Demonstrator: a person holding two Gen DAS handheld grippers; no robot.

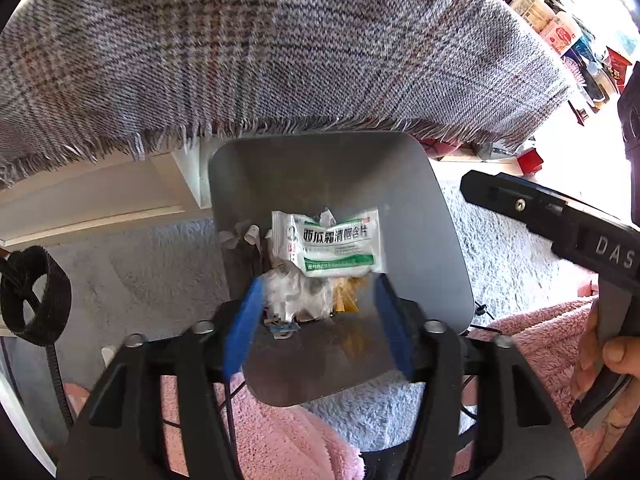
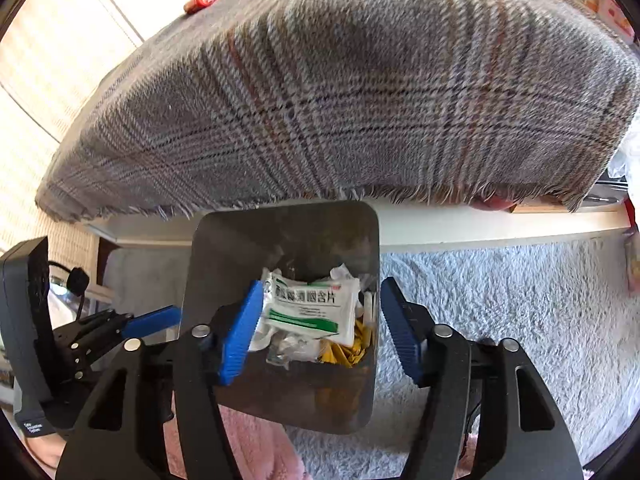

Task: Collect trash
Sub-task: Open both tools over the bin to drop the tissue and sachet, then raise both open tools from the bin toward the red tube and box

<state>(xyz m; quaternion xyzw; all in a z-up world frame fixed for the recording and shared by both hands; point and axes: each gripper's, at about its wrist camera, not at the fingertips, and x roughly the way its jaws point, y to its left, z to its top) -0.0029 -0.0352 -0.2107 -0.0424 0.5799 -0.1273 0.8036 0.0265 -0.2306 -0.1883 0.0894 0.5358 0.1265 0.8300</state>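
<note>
A grey metal trash bin (image 1: 432, 240) stands on the carpet below the table edge; it also shows in the right wrist view (image 2: 224, 248). Inside lie a white and green medicine packet (image 1: 336, 246) (image 2: 316, 308), crumpled clear wrappers (image 1: 296, 292) and yellow scraps (image 2: 348, 350). My left gripper (image 1: 318, 320) is open and empty, its blue fingers straddling the bin's near rim. My right gripper (image 2: 316, 332) is open and empty above the bin's mouth. The right gripper's body shows at the right of the left wrist view, its fingertips hidden.
A grey plaid cloth (image 1: 280, 48) (image 2: 360, 92) with a frayed edge hangs over the white table above the bin. A light shaggy carpet (image 2: 500, 300) and pink fluffy fabric (image 1: 532, 344) surround it. Boxes and red items (image 1: 560, 32) crowd the far right. A red can (image 2: 202, 0) lies on the cloth.
</note>
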